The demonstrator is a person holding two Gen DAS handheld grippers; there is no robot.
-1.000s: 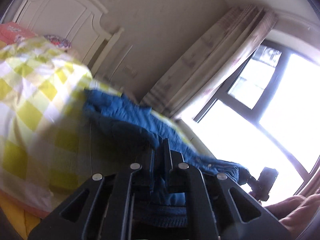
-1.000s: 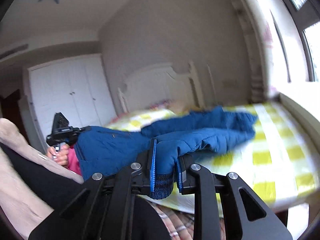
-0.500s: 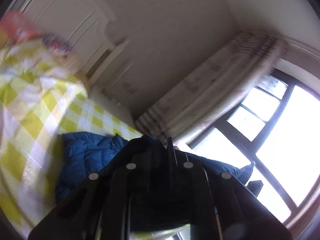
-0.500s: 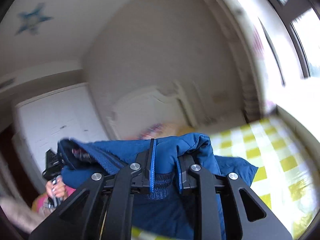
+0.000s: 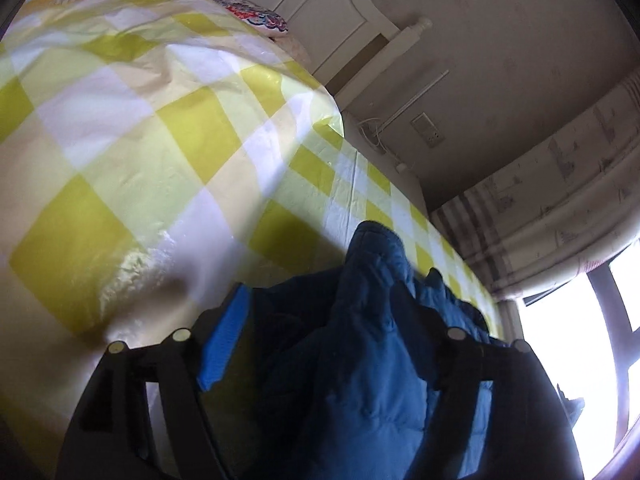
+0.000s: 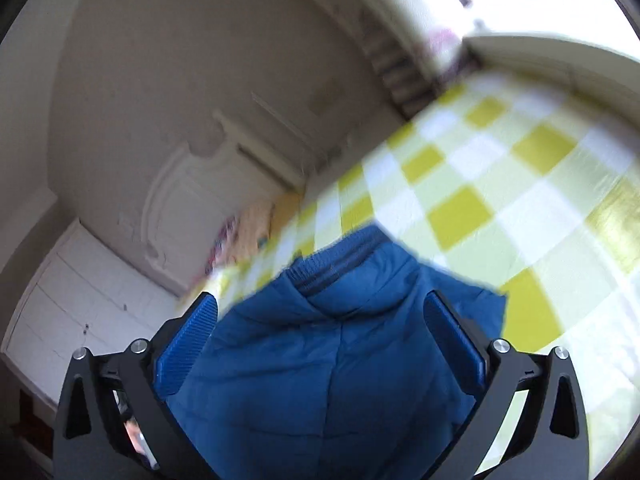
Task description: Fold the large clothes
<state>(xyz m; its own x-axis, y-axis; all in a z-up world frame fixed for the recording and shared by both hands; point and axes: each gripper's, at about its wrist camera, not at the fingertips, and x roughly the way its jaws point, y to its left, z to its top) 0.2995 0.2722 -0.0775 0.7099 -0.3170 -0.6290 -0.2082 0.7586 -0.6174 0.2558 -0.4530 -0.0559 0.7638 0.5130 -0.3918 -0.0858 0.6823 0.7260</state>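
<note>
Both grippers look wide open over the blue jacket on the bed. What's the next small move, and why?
Probably lift both grippers back off the blue jacket. The left gripper and right gripper both stand wide open with the padded fabric bunched between their fingers, unclamped, lying on the yellow checked bedspread. Clearing them would show how the fold lies.

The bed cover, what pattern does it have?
Yellow-and-white checks on the bed cover, clearest in the left wrist view.

Left gripper (image 5: 332,344) jaws spread wide; blue jacket (image 5: 372,352) bunched between them, over yellow-checked bedcover (image 5: 152,152).
</note>
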